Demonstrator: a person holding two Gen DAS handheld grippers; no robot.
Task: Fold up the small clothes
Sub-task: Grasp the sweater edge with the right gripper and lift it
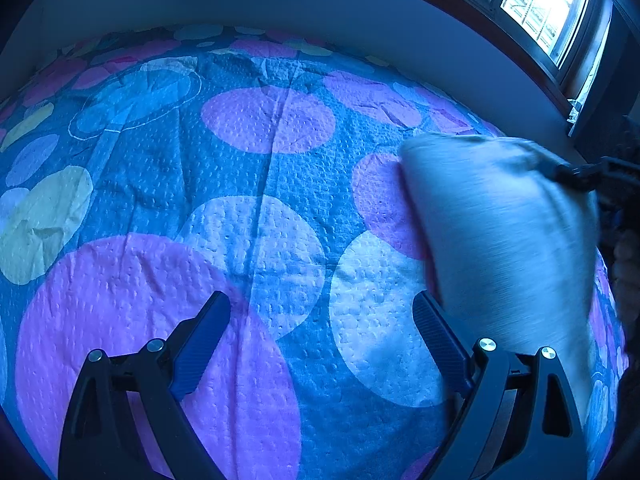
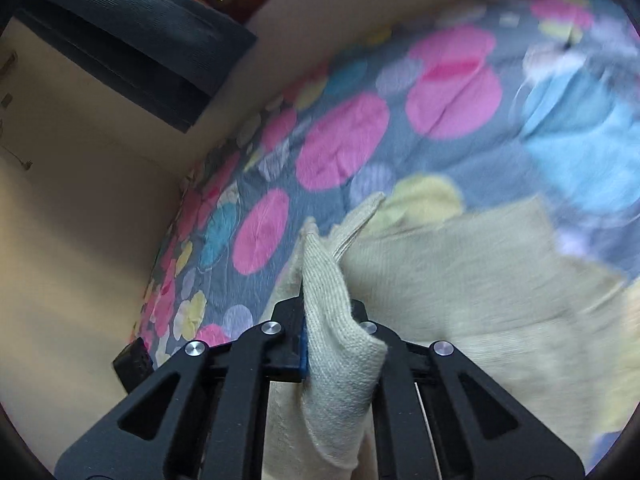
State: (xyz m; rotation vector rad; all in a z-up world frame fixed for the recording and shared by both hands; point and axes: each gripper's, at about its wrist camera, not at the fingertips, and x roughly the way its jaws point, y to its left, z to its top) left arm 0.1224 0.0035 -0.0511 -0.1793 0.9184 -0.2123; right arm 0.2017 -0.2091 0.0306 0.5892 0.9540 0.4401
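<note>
- Cream knitted garment (image 2: 460, 304) hangs partly lifted above the bed (image 2: 344, 140), its edge clenched in the right gripper (image 2: 320, 320).
- Left gripper (image 1: 320, 336), released and empty, hovers over the bed beside the garment.
- Best carry the pinched edge across evenly, keeping the cloth taut.
- Motion blur hides the garment's shape; its lower end is cut off.

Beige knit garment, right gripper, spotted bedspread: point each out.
Beige knit garment (image 2: 340, 320): right wrist view, bunched fold clamped in the gripper.
Right gripper (image 2: 326, 308): right wrist view, between fingertips.
Spotted bedspread (image 1: 256, 184): left wrist view, bare blue patch.
</note>
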